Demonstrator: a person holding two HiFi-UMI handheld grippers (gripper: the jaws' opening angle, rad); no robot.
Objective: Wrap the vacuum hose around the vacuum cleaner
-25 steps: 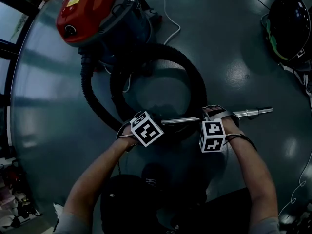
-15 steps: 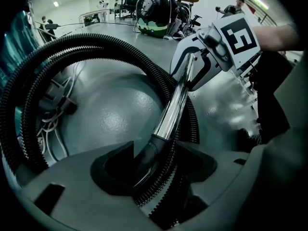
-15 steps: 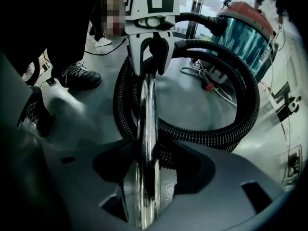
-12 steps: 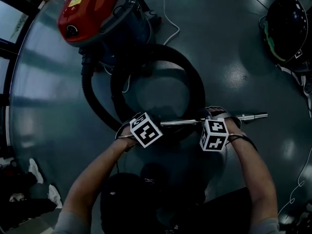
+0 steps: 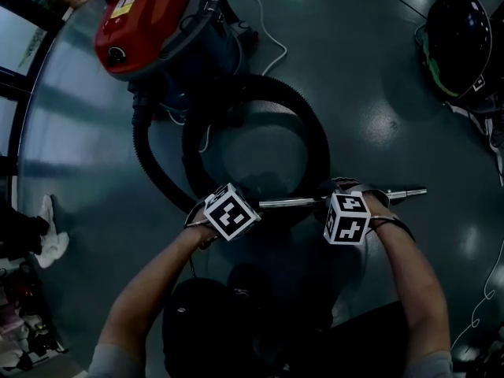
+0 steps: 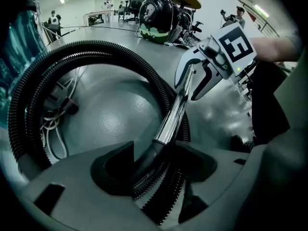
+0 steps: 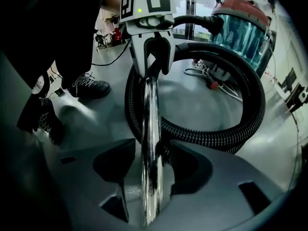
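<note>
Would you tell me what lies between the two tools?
The chrome wand, seen in the head view, runs from the left tool, clamped on its black cuff, to the right tool, whose jaws have just been opening around it.

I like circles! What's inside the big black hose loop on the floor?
Mostly bare shiny floor, plus a bit of white cord on the side by the red vacuum cleaner. The hose covers where that cord goes next.

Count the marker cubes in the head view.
2. One marker cube tops the left tool, where the vacuum hose joins the chrome wand; the other tops the right tool farther along the wand, whose jaws have just been opening around it. None looks hidden.
</note>
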